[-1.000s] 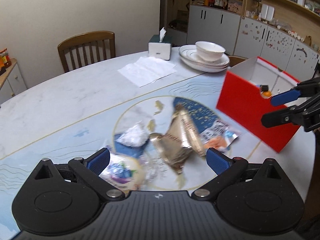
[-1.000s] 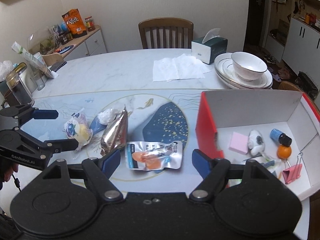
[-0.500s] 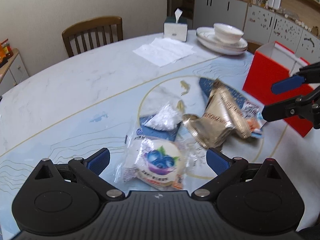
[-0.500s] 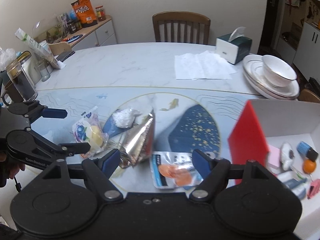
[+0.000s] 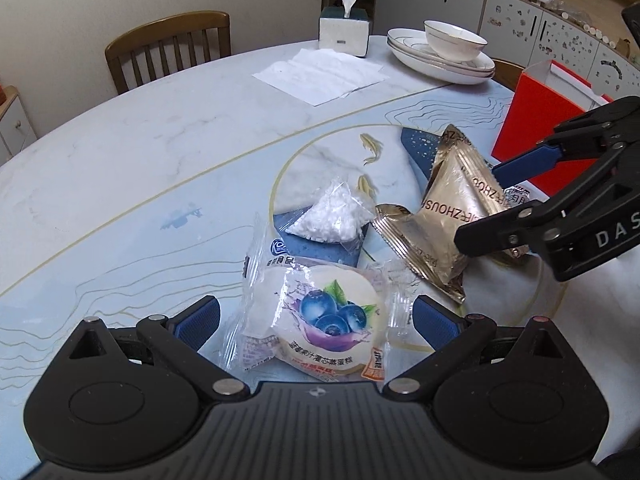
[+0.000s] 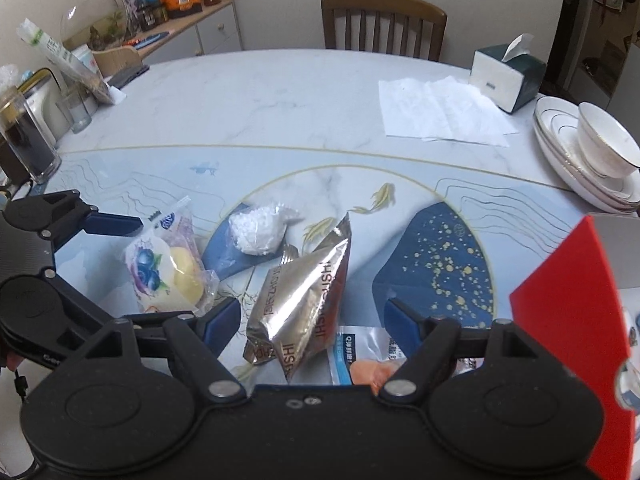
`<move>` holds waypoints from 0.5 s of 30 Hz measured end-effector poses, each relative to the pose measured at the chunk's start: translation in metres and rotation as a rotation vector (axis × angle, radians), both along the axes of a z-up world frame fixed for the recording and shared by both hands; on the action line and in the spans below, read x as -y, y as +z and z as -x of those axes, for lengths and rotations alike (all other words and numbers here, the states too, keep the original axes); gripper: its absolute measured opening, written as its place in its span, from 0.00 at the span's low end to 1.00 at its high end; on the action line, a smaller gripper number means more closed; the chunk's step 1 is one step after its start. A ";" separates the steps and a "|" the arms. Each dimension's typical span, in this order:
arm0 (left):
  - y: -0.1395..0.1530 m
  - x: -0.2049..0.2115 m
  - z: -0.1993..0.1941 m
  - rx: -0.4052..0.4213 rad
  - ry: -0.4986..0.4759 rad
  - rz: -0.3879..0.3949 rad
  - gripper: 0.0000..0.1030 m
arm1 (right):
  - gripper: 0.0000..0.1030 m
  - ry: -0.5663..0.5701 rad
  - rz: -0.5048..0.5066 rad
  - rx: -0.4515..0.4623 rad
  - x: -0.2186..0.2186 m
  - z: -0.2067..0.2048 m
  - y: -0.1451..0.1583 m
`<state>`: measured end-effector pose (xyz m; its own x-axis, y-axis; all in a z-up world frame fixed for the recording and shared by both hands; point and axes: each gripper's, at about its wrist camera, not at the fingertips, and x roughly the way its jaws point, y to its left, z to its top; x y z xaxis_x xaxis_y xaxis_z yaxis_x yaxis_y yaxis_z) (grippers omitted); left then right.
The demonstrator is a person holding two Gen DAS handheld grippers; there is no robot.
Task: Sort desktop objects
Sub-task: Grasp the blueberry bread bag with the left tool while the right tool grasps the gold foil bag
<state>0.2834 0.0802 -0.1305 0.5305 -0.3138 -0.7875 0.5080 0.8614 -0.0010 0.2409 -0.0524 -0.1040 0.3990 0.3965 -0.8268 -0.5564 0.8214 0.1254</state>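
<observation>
Both grippers nearer snack packets (image 5: 320,328).

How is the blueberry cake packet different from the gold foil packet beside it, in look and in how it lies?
The blueberry cake packet has a clear wrapper, so the round cake shows; the gold foil packet is opaque and hides its contents. The cake packet lies flat on the table, while the foil packet is puffed and stands up in a pyramid shape. Both look sealed, and each lies between open fingers.
</observation>
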 end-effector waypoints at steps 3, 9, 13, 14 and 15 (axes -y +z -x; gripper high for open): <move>-0.005 0.000 -0.004 -0.013 0.000 0.001 1.00 | 0.76 0.007 0.009 -0.011 -0.006 -0.004 -0.006; -0.009 -0.001 -0.008 -0.027 -0.002 0.013 1.00 | 0.76 0.035 0.034 -0.021 -0.017 -0.007 -0.016; -0.010 -0.002 -0.007 -0.031 0.002 0.025 0.99 | 0.74 0.057 0.048 -0.020 -0.022 -0.007 -0.019; -0.010 -0.002 -0.007 -0.034 0.005 0.030 0.99 | 0.74 0.061 0.047 -0.020 -0.022 -0.007 -0.020; -0.010 -0.003 -0.007 -0.036 0.007 0.036 0.98 | 0.74 0.063 0.049 -0.017 -0.023 -0.006 -0.020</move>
<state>0.2899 0.0829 -0.1402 0.5040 -0.3384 -0.7946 0.5011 0.8639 -0.0501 0.2473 -0.0297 -0.1241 0.3605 0.3788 -0.8524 -0.6052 0.7904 0.0953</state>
